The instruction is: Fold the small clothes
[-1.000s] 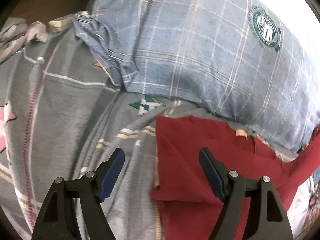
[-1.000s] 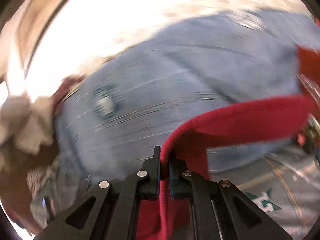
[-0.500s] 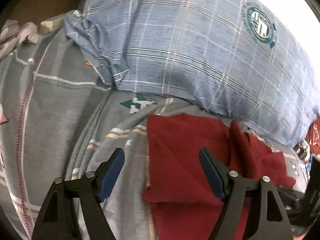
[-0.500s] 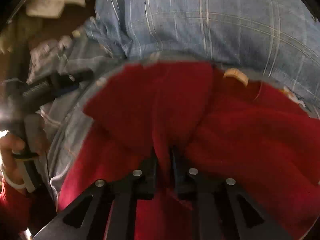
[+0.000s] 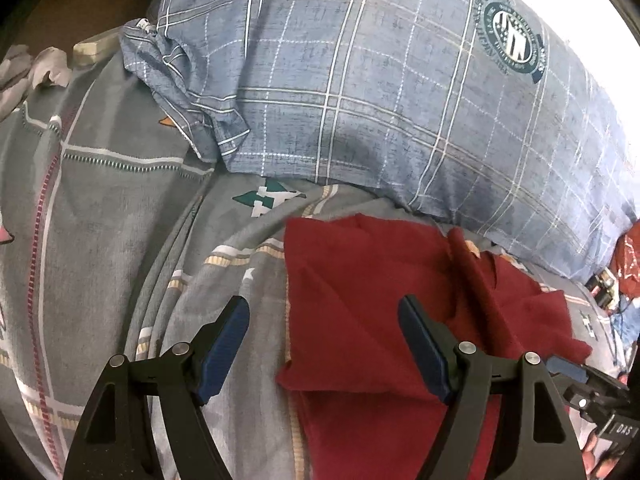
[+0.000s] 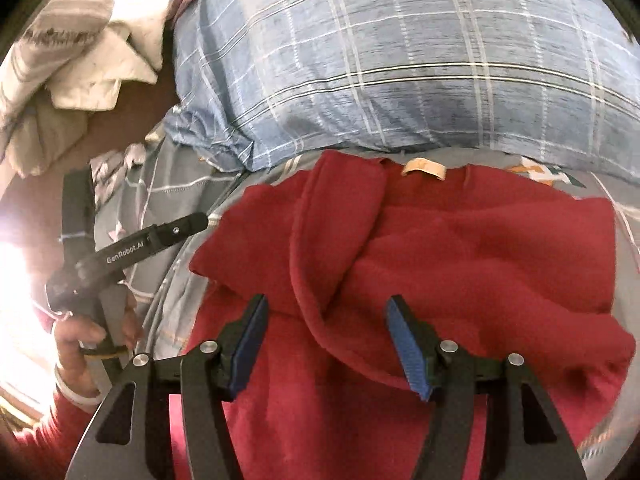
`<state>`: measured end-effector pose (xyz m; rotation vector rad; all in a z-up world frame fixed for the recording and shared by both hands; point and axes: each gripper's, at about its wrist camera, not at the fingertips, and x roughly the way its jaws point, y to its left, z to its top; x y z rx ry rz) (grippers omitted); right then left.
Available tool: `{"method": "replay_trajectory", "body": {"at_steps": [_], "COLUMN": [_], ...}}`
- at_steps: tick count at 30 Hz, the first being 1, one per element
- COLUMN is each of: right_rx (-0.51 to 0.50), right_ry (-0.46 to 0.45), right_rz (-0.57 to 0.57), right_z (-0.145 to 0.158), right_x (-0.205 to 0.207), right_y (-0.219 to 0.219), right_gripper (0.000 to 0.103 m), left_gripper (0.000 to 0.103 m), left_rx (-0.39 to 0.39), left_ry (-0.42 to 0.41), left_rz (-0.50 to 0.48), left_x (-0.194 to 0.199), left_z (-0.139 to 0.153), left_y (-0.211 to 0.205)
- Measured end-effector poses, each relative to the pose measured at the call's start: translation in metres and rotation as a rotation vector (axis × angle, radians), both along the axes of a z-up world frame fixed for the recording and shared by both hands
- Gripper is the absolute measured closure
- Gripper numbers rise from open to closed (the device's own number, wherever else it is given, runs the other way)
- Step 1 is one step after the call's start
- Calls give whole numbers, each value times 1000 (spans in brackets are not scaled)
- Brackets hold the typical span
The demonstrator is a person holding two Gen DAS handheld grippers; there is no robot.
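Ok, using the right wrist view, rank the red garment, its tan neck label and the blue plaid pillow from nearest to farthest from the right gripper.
1. red garment: directly under the open right gripper, a fold lying between its fingers.
2. tan neck label: at the garment's far edge, slightly right.
3. blue plaid pillow: beyond the label, across the top.

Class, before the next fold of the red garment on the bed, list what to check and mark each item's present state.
1. Right gripper let go: ok, its jaws have just been opening, fold lies loose between them.
2. Left gripper free: ok, jaws open.
3. Red garment on the grey bedcover: ok.
4. Garment flat: not ok, folded-over part is rumpled.
5. Clear of the blue plaid pillow: cannot tell.
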<state>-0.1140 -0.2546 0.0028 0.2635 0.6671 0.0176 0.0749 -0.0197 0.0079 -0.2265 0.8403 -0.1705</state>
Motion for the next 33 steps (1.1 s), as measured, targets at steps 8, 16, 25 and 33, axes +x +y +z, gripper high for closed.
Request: {"method": "replay_trajectory", "body": {"at_steps": [8,16,25,33], "right_rx": [-112,-81,-105,-167], "right_ry": [-192,-171,-46,91], "right_rz": [-78,-117,-138,-86], "right_z": [55,46,16,-18], "right_x": [-65,-68,21,97], "right_y": [16,13,12,33], "right_gripper": [34,0,2,89], "left_gripper": [15,13,13,13], "left_rx": [-114,-101,-94,-78], "left_ry": [-80,-62,-24,-20], "left_rz": [-68,-53,6,21], "left_x": [-28,-33,-10,5], "left_z": [18,15,11,7], "left_y": [9,12,14,14]}}
